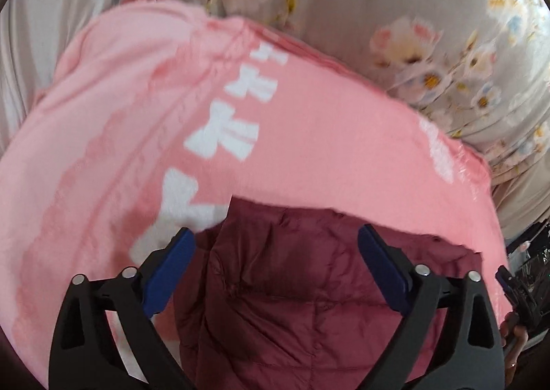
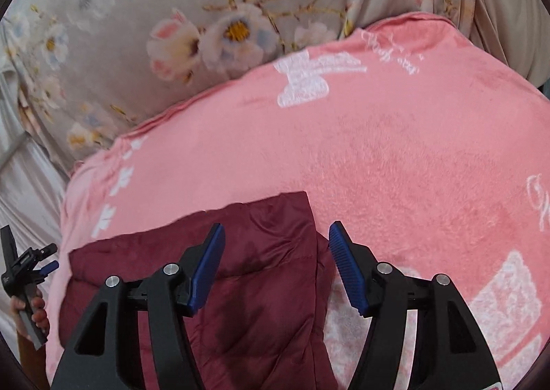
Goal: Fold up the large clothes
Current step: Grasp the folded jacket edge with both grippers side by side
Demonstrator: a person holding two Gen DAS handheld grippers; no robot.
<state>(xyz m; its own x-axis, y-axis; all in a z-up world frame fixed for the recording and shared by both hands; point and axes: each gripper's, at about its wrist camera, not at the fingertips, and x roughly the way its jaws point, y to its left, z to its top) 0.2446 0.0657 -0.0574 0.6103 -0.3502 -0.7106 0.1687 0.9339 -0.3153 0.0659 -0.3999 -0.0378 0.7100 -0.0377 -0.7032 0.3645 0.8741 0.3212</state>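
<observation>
Bed, pink blanket [image 2: 395,156]: maroon puffer jacket [image 1: 292,304] under my left hand-held gripper [image 1: 276,245], left of right hand-held gripper [image 2: 276,245]; both spread, empty.

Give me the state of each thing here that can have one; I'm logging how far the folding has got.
Dark red quilted puffer jacket: folded, lying flat on the blanket, not gripped.
Pink fleece blanket with white bows: spread out under the jacket.
Grey floral bedsheet: wrinkled, beneath the blanket.
Left gripper: open, above the jacket, empty.
Right gripper: open over the jacket's edge, empty.
</observation>
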